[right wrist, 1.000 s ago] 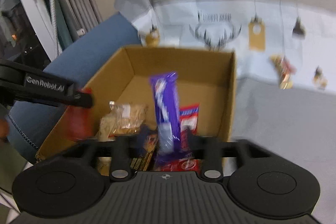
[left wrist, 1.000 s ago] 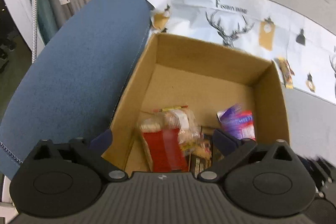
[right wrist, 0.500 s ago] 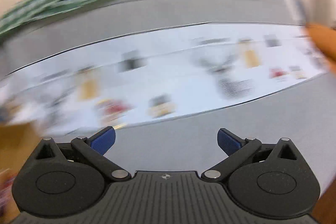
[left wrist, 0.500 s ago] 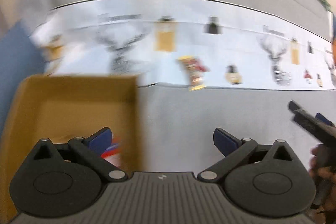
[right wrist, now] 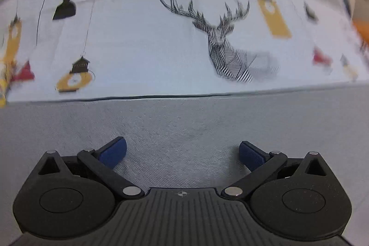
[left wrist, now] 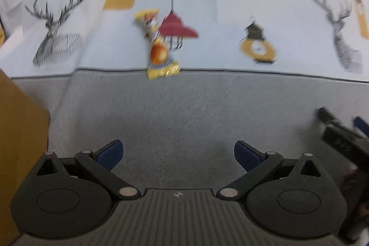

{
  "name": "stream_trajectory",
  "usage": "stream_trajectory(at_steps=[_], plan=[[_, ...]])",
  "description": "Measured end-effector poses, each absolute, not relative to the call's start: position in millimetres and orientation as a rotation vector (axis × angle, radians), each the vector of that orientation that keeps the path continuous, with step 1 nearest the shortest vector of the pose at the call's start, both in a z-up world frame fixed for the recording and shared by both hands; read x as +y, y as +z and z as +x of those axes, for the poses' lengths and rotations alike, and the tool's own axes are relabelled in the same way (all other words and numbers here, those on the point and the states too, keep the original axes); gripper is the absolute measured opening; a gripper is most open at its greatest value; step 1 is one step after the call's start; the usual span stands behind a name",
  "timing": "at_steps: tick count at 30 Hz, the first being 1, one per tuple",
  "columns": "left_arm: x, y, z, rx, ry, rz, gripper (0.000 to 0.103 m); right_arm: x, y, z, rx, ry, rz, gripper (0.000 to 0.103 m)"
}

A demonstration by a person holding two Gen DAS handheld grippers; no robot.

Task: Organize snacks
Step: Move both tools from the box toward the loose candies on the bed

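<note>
Left wrist: snack packet [left wrist: 159,47] well ahead of wide, empty jaws.

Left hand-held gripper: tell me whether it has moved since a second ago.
Yes. The left hand-held gripper has swung right, off the brown cardboard box, which now sits at the frame's left edge, toward the yellow snack packet.

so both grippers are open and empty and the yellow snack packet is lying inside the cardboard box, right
Not quite. The yellow snack packet is not inside the cardboard box; the left wrist view shows it lying out on the printed cloth, at the edge where the grey surface starts, apart from the box. The rest holds: the left gripper and right gripper are both open and empty.
</note>
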State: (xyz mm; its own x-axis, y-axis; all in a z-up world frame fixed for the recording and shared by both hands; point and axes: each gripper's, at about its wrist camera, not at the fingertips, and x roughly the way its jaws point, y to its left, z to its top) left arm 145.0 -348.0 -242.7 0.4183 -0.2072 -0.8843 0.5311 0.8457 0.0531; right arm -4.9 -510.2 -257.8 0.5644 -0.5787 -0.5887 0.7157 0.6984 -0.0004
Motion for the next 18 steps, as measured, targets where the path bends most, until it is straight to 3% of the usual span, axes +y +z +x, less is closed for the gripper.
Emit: stream_trajectory(at_steps=[18], plan=[[-347.5, -251.1, 146.1, 1.122, -0.365, 0.356, 0.103, -515.5, -257.0, -6.7, 0.589, -0.765, 0.256, 0.102]])
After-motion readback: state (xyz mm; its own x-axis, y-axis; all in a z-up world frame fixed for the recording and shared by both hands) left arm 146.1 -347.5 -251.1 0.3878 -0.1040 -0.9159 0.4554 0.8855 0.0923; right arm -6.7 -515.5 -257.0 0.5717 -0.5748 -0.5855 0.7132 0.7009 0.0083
